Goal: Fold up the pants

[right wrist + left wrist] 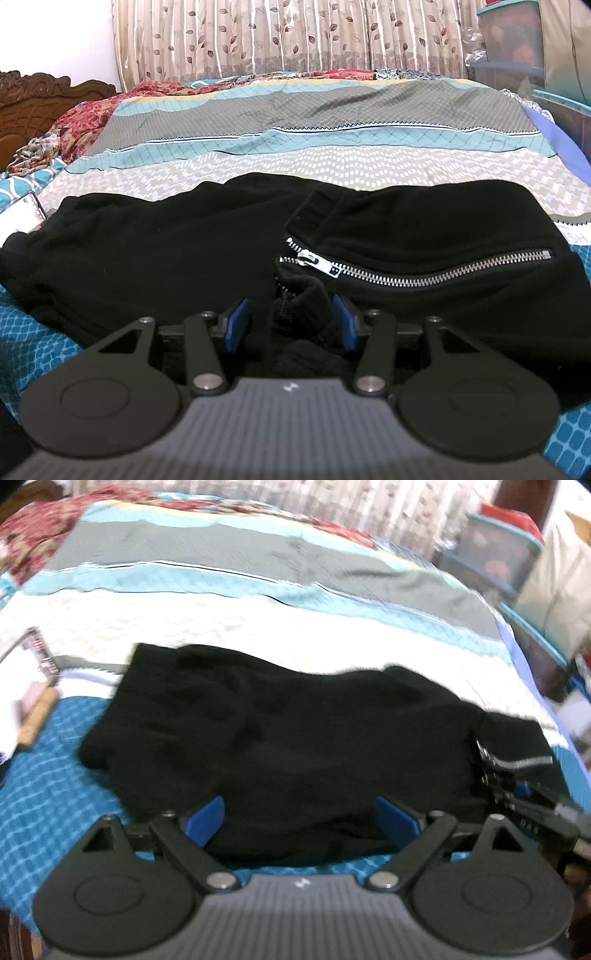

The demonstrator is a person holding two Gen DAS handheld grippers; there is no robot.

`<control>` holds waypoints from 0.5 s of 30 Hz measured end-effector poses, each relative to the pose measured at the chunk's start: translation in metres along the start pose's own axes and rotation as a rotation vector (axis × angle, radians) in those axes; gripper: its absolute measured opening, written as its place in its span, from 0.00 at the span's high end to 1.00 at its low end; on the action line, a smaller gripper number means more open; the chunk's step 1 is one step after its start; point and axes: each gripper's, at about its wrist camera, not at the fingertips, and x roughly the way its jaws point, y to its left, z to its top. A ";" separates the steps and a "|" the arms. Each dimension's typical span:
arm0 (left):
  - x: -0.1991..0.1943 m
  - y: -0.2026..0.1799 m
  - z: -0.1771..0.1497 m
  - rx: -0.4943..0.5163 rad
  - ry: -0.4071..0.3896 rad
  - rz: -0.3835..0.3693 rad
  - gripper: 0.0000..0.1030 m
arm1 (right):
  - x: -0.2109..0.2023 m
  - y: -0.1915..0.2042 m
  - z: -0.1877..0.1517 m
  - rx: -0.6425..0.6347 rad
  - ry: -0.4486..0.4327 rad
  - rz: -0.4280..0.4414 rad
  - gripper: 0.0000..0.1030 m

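Note:
Black pants (280,738) lie bunched in a wide heap on the bed's patterned sheet (221,616). My left gripper (301,821) is open, its blue pads wide apart over the near edge of the pants. In the right wrist view the pants (166,251) fill the middle, with a silver pocket zipper (424,273) on the right part. My right gripper (293,321) is open, its pads either side of a bunched fold of black fabric (301,299) without pressing it. The right gripper also shows at the right edge of the left wrist view (532,805).
A red floral cloth (92,118) lies at the bed's far left. A phone (22,218) rests left of the pants, and small items (33,686) sit at the left. Curtains (277,37) hang behind. Storage boxes (517,51) stand at the right, past the bed edge.

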 end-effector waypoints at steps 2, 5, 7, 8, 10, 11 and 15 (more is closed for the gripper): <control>-0.007 0.016 0.003 -0.059 -0.008 0.009 0.07 | 0.000 0.002 0.000 -0.004 0.001 -0.005 0.48; -0.012 0.044 0.004 -0.162 -0.017 0.039 0.05 | 0.001 0.005 -0.001 -0.009 0.001 -0.013 0.48; -0.012 0.065 0.004 -0.246 -0.013 0.054 0.04 | 0.001 0.008 0.000 -0.011 0.002 -0.019 0.48; -0.010 0.074 0.004 -0.289 -0.012 0.053 0.04 | 0.002 0.008 0.000 -0.013 0.003 -0.021 0.48; -0.007 0.092 0.004 -0.376 -0.015 0.048 0.03 | 0.002 0.010 0.000 -0.016 0.004 -0.025 0.48; -0.004 0.103 0.003 -0.426 -0.014 0.041 0.02 | 0.002 0.010 0.000 -0.017 0.005 -0.026 0.48; 0.004 0.132 -0.001 -0.565 -0.009 -0.011 0.02 | 0.003 0.012 0.001 -0.023 0.008 -0.030 0.46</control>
